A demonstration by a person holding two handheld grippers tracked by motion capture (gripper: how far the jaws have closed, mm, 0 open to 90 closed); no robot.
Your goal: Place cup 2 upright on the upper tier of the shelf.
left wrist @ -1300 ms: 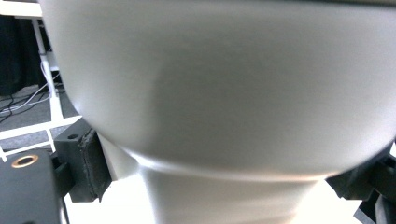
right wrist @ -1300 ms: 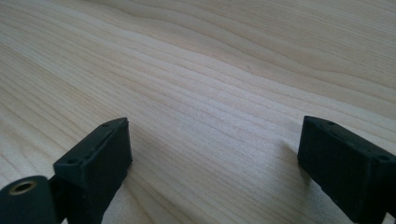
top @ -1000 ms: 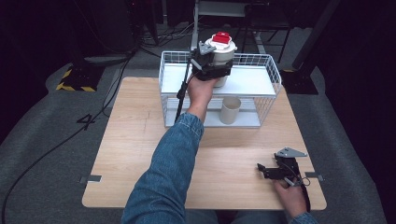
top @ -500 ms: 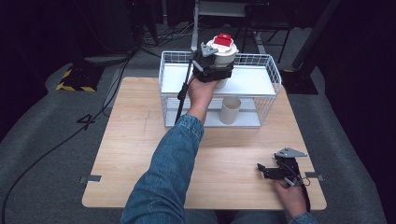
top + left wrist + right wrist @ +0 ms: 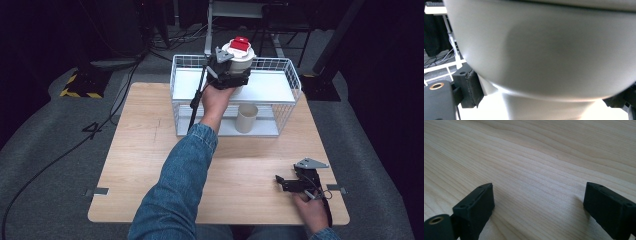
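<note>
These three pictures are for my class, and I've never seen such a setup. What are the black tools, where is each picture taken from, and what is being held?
A person holds a hand-held two-jaw gripper in each hand. The high view looks down on a wooden table with a white wire rack; a beige cup stands on its lower shelf. The left gripper clamps a white container with a red cap above the rack's upper shelf; its own camera sees that container up close. The right gripper rests on the table, jaws open and empty, as its camera shows.
</note>
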